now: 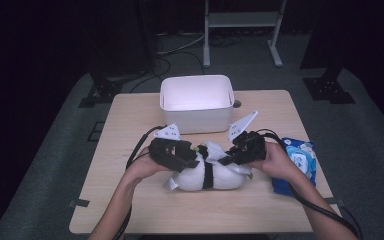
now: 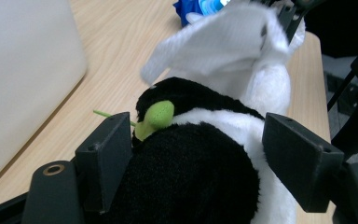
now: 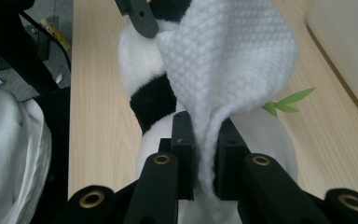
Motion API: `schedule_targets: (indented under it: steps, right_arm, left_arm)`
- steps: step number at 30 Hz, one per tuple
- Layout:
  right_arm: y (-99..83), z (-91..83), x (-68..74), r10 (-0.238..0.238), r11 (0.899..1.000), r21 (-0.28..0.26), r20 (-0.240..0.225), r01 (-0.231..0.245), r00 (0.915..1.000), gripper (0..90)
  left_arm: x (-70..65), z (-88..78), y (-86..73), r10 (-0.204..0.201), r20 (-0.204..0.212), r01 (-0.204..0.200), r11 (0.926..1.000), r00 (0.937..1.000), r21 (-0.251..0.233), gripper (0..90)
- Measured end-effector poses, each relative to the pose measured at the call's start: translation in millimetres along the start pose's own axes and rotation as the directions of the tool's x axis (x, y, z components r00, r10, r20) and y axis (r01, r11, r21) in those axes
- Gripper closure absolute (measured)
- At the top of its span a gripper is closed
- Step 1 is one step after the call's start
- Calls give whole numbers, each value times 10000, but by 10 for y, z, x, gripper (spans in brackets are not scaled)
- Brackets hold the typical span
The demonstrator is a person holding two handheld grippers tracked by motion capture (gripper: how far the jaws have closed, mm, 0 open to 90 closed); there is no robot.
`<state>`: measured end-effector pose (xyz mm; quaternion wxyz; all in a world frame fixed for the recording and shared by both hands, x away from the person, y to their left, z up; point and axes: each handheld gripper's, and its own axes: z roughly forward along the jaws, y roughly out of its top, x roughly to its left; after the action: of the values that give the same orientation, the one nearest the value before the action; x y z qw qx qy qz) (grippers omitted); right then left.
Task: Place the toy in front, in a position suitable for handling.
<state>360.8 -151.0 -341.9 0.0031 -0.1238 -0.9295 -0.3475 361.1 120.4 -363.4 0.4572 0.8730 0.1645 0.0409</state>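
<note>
Two grippers work at one plush toy on a pale wooden table (image 1: 130, 200) that spans the middle of the high view. At upper centre sits a white bin (image 1: 196, 100); a blue packet (image 1: 300, 165) lies at the right edge. Just below centre lies the black-and-white plush panda (image 1: 215, 176), on its side. We hold a white knitted cloth (image 3: 223, 60) over it. Our right gripper (image 3: 204, 158) has its jaws pinched together on a fold of that cloth. Our left gripper (image 2: 200, 154) straddles the panda's black part, jaws apart; we cannot tell whether the pads press on it. We judge that we are pulling the cloth along the toy; next the left should steady the body while the right draws.
</note>
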Motion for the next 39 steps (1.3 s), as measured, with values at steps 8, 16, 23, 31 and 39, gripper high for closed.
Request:
schedule_targets:
  steps: [8,16,23,31,39]
  right_arm:
    - [-185,-350,-13,372,9990,-282,710,-353,9968,800]
    - [-594,-693,-126,1453,9884,-652,1452,-1371,9787,798]
    - [-1056,-773,-326,2603,9655,-564,1979,-2541,9450,797]
    - [-1524,-808,-503,3796,9240,-530,2477,-3787,8914,792]
    - [-1817,-829,-610,4594,8830,-477,2920,-4669,8389,707]
  left_arm:
    - [-35,-6,-59,-4,-18,3,9997,10000,-231,238]
    - [-52,-5,-78,-7,-17,7,9994,10000,-345,238]
    - [-67,-11,-86,28,-27,-29,9994,10000,-358,238]
    - [-62,-12,-78,59,16,-58,9996,10000,-269,238]
    - [-64,-7,-66,79,10,-79,9998,10000,-190,238]
